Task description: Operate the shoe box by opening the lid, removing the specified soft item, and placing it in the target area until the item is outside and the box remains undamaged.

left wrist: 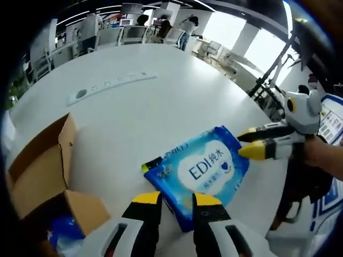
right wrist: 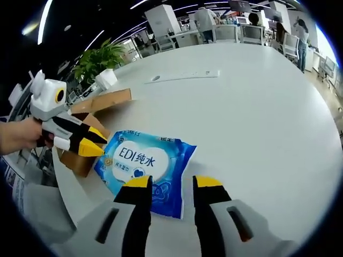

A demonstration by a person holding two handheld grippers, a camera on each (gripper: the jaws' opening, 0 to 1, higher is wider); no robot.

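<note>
Fingers on both my grippers sit at opposite ends of the blue wipes pack [left wrist: 199, 168], which lies flat on the white bench [left wrist: 161, 107], already outside the cardboard shoe box [left wrist: 45, 176]. In the left gripper view, my left gripper [left wrist: 177, 199] has its yellow-tipped fingers parted, straddling the near corner of the pack without clamping it. My right gripper [left wrist: 251, 143] comes in from the side with its tips at the pack's far edge; they look spread, and I judge it released, though I cannot tell if a tip touches the film. The right gripper view agrees: those fingers stand apart over the pack's edge, with the box just beyond the pack and its flap folded open.

What worries me from here: the pack is soft and slick, so if I pinch only a corner it may slip or fold. If the two grippers close and pull against each other, the wrapper could tear. Swinging my left hand back carelessly could clip the open flap and crease the box.
</note>
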